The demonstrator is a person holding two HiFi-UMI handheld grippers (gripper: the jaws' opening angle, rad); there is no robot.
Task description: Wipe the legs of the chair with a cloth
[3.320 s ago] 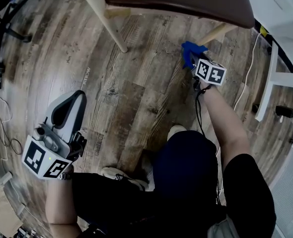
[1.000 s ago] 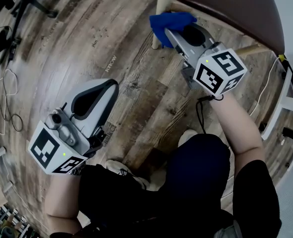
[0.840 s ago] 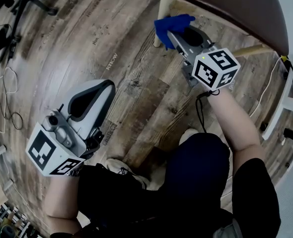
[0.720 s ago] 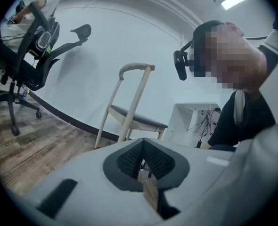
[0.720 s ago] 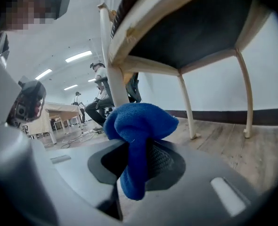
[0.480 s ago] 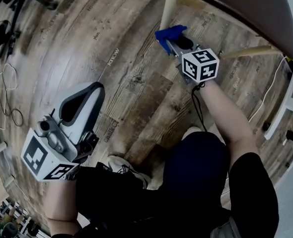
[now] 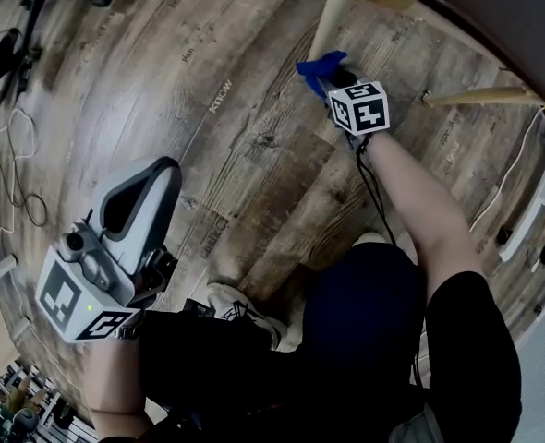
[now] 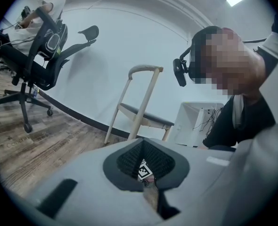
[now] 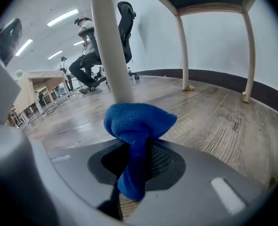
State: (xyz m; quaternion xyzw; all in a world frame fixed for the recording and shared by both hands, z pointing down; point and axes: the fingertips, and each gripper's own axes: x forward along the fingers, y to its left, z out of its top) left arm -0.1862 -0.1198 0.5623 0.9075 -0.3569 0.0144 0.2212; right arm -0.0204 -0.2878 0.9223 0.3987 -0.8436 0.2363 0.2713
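Your right tongs [image 7: 331, 75] have slid down the leg [image 7: 339, 12] toward the floor [image 7: 254, 155], clamped on the tail of the soft, light cloth [image 7: 315, 65], wad against the leg; left tongs [image 7: 151, 175] closed, empty.

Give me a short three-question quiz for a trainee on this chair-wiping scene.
1. True or false: the left gripper holds the cloth.
2. The cloth is: A red, B blue, C white.
3. Which gripper is nearer the chair leg?
Key: 1 false, the right gripper has its jaws shut on it; 2 B; 3 right.
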